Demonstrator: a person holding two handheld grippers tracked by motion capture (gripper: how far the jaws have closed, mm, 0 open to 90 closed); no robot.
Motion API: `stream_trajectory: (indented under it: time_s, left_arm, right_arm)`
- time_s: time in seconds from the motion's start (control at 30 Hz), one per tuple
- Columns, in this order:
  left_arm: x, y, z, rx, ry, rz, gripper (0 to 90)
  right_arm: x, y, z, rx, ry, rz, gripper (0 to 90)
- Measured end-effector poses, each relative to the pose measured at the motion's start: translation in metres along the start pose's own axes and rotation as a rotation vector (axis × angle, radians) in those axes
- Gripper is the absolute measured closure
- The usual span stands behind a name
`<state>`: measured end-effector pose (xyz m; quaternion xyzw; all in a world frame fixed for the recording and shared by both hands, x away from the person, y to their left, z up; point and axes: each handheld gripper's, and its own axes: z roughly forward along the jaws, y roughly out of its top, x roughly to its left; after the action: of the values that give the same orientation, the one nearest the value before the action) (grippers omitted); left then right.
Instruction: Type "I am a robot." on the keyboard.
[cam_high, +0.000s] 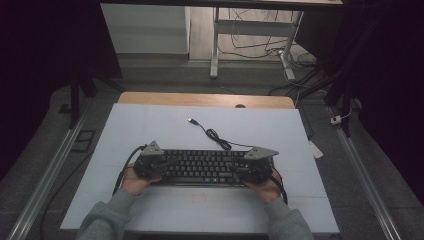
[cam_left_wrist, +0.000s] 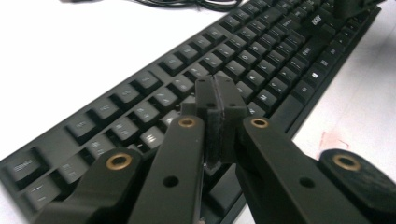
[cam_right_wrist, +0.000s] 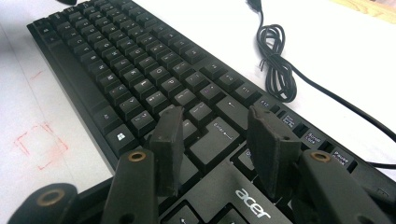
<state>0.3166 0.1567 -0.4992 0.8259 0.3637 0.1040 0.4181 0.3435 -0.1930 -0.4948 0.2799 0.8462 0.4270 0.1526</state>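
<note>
One black keyboard (cam_high: 202, 166), white legends, coiled cable (cam_high: 215, 135)

A white-topped table (cam_high: 150, 125) with a wooden far edge stands on grey floor (cam_high: 45, 150). Beyond it stands a metal desk frame (cam_high: 215, 45) amid loose cables (cam_high: 255, 50). Both sides of the room lie in darkness.

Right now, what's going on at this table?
A person holds a gripper in each hand over a black keyboard on the white table. The left gripper is shut with nothing between its jaws, tips over the keys at the keyboard's left end. The right gripper is open above the enter key at the right end. The keyboard's cable lies bundled behind it, its plug loose on the table.
</note>
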Motion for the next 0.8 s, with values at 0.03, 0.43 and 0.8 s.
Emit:
stream_trajectory:
  time_s: [0.03,0.43,0.8]
  left_arm:
    - [-0.002,0.0,0.003,0.006,-0.002,0.006,89.1]
    - [-0.015,0.001,0.025,0.063,-0.017,0.041,88.9]
    - [-0.018,-0.001,0.035,0.095,-0.008,0.054,88.9]
  right_arm:
    - [0.0,0.0,0.0,0.004,-0.003,-0.001,56.4]
    - [0.001,0.0,0.002,0.011,-0.002,-0.005,56.2]
    - [0.001,-0.001,0.003,0.014,-0.002,-0.006,56.0]
